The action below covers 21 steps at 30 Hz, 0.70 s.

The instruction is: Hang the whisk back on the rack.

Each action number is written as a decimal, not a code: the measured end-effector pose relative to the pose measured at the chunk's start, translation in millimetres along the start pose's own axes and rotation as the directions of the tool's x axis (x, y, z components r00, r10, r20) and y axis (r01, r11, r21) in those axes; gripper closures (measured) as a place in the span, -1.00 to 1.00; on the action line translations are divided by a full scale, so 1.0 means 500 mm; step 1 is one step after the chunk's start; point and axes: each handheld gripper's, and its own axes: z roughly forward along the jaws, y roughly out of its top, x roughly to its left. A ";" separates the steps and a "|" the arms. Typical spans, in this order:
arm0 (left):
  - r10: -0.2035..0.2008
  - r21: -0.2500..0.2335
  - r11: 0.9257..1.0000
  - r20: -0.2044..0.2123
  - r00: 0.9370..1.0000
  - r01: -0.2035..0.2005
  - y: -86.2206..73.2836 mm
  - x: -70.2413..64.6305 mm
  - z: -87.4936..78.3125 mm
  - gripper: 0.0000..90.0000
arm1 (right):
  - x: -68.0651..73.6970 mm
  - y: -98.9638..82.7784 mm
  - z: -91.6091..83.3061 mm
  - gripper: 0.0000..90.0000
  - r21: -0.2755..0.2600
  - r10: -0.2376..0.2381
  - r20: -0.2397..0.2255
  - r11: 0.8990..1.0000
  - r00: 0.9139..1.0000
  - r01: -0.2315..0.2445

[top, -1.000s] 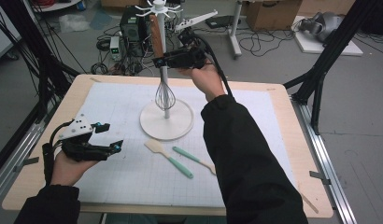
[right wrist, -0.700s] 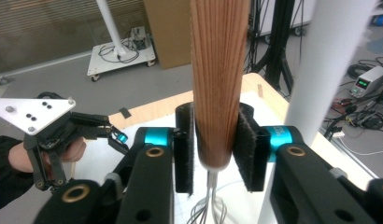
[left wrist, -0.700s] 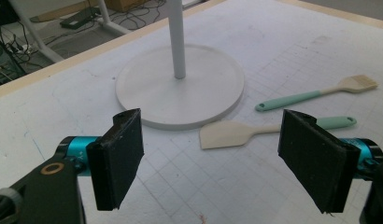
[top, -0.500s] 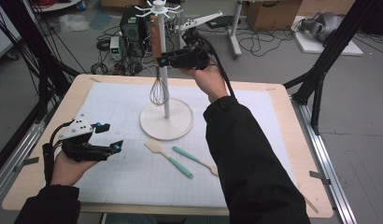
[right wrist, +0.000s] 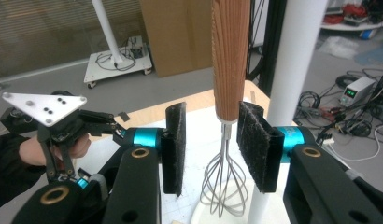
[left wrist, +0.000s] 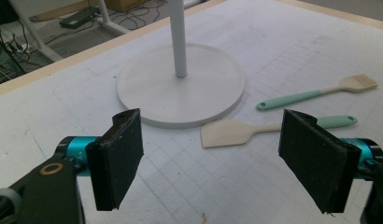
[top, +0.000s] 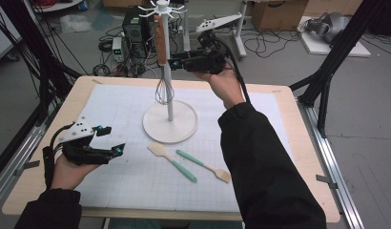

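High view: wooden-handled wire whisk [top: 160,57] hangs on the white pole stand [top: 170,121], right gripper [top: 177,62] at its handle, jaws just opening; left gripper view: left gripper [left wrist: 222,156] released, empty above the white gridded mat [left wrist: 273,186]; right gripper view: pads flank the handle, right pad's contact unclear.

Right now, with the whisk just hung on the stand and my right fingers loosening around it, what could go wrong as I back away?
1. The right gripper has just been opening, yet the whisk handle sits between its fingers, nearer one pad; pulling away sideways could drag it off the stand.
2. The whisk hangs close beside the pole, so a nudge may set it swinging.
3. Two spatulas lie near the base.
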 end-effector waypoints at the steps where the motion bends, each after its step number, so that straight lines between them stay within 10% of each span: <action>1: 0.007 0.007 1.000 -0.002 1.000 -0.007 -0.001 0.001 0.000 -0.51 | 0.000 -0.003 -0.006 0.41 -0.005 -0.003 -0.003 1.000 1.000 0.003; 21: -0.001 0.016 1.000 -0.010 1.000 0.001 -0.006 0.003 -0.003 -0.51 | 0.009 -0.013 -0.043 0.82 -0.078 -0.013 -0.063 0.997 0.998 0.008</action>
